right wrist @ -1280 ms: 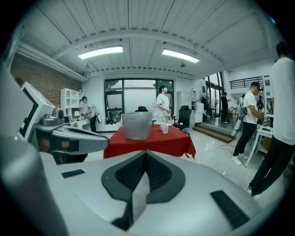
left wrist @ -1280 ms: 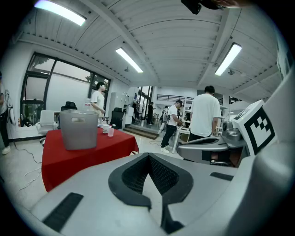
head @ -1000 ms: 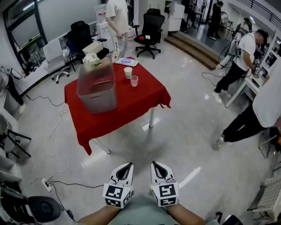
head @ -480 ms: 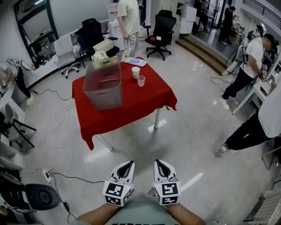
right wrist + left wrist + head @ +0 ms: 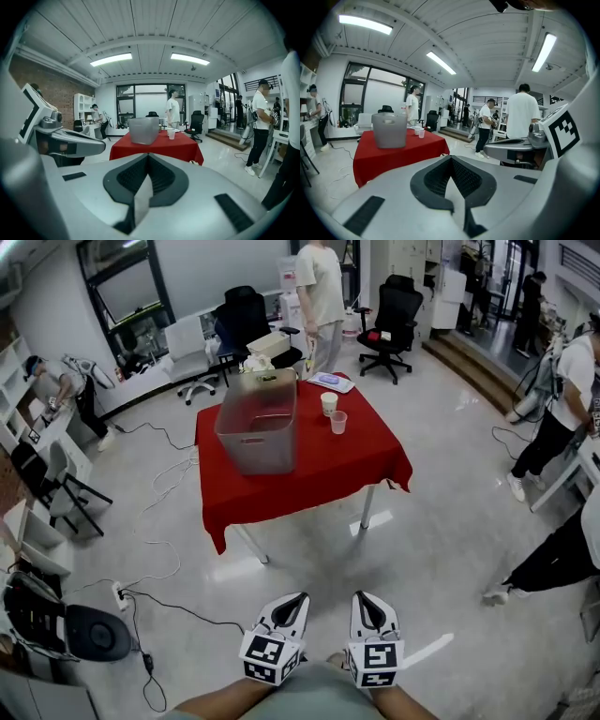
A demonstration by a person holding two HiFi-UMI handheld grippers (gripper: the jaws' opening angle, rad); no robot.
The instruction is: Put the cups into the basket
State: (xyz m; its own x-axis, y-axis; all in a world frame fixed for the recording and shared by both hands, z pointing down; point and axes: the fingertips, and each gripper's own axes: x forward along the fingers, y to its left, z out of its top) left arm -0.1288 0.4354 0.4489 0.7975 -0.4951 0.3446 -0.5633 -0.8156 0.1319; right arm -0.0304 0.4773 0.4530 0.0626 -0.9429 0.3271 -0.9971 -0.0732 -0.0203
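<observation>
Red table (image 5: pixel 309 479) drifted rightward in head view, left tongs (image 5: pixel 298 600) clenched empty, right tongs (image 5: pixel 362 598) likewise

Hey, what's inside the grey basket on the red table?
No cup shows inside the basket; its near wall hides the bottom. The paper cup and the clear cup stand outside, beside it.

Bare floor (image 5: pixel 422 549) leads to the table (image 5: pixel 319 470); basket (image 5: pixel 258 432) blocks its left side, cups (image 5: pixel 338 422) its right

White cup (image 5: pixel 328 403) and clear cup (image 5: pixel 338 422) stand upright near grey basket (image 5: pixel 259 452).
</observation>
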